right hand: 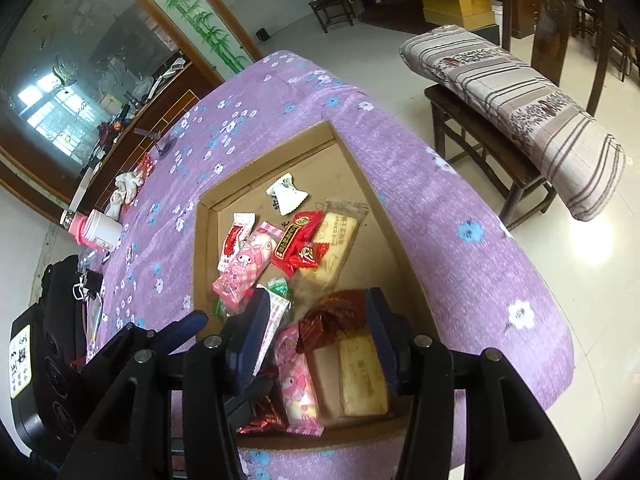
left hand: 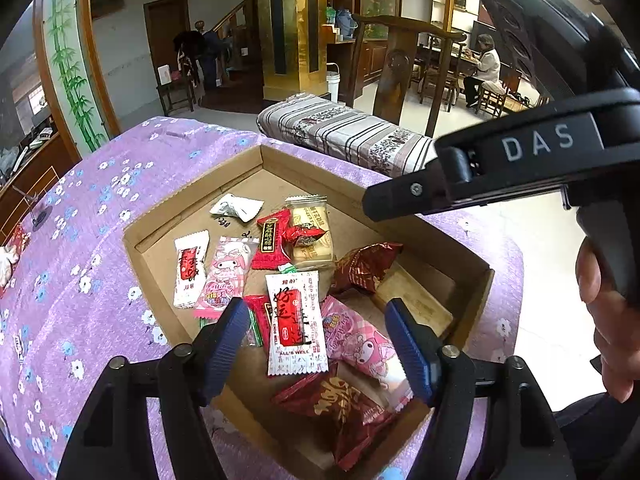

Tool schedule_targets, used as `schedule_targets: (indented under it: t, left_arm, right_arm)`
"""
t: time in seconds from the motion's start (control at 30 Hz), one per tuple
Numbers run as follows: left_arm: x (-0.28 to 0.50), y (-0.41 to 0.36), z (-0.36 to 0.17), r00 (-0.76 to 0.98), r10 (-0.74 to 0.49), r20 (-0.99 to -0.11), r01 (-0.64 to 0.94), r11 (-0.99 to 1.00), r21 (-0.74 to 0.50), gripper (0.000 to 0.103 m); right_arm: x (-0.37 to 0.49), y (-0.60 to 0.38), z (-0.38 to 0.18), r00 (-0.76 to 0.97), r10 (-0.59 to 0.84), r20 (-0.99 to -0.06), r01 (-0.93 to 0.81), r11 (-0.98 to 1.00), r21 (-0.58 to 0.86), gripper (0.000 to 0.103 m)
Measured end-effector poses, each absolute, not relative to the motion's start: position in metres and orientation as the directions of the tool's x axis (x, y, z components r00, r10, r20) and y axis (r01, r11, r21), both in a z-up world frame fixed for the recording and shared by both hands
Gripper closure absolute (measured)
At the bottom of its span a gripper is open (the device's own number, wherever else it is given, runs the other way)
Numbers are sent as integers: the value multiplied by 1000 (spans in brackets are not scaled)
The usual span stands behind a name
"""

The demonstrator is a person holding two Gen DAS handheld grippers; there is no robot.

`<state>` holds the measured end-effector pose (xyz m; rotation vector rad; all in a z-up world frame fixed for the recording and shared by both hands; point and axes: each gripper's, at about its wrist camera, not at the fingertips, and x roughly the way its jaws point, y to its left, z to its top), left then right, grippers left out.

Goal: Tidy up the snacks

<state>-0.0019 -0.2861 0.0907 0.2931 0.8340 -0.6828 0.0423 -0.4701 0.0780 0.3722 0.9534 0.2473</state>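
Both tools hang over the cardboard box (left hand: 160, 236) with their jaws apart and nothing clamped: the left tool (left hand: 316, 350) stands wide above a white-and-red packet (left hand: 296, 328), its blue pads clear of the wrapper on both sides, and the right tool (right hand: 316, 340) is parted less far, its pads beside a dark red foil packet (right hand: 332, 320) without pressing it as far as can be seen. From the left wrist, the right tool's body crosses the upper right corner and hides the box's far right rim, and a hand (left hand: 608, 312) on its grip is cut off at the frame edge. From the right wrist, the left tool's dark fingers cover the box's near left corner, and the packets under them cannot be made out. Print on most wrappers is too small to read. The snacks all lie flat inside the box, which sits on the purple flowered desk (left hand: 80, 240). The white-and-red packet lies with its long axis running from the box's near side toward its far side. A pink cartoon packet (left hand: 226, 276) beside it leans the same way, slightly slanted. A small white wrapper (left hand: 236, 206) lies alone near the box's far corner, crumpled, with no clear axis.
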Motion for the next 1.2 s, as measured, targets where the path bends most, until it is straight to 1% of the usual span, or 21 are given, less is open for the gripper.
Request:
schedule_targets:
  t: [0.07, 0.23, 0.43, 0.53, 0.7, 0.97, 1.2]
  left_arm:
    - [-5, -283, 93, 483, -442, -756, 660, 751, -17, 24]
    - [-11, -273, 99, 502, -442, -744, 653, 757, -10, 14]
    - [-14, -257, 104, 555, -406, -727, 604, 797, 16, 8]
    - [-16, -247, 104, 577, -383, -721, 572, 820, 22, 5]
    - [-19, -232, 103, 595, -357, -720, 538, 843, 26, 4]
    - [-28, -214, 104, 635, -294, -715, 509, 855, 100, 1]
    - [-30, -195, 102, 639, -242, -730, 483, 865, 136, 1]
  right_arm:
    - [36, -472, 78, 567, 357, -742, -27, 909, 416, 48]
    - [19, -476, 77, 580, 333, -744, 13, 909, 417, 48]
    - [-3, -476, 83, 610, 295, -736, 37, 917, 398, 47]
    - [-12, -473, 85, 617, 282, -735, 42, 921, 388, 45]
    - [-24, -464, 82, 612, 273, -742, 46, 925, 378, 45]
    - [-40, -445, 80, 613, 265, -744, 31, 933, 357, 44]
    - [-49, -429, 77, 604, 269, -750, 20, 936, 352, 44]
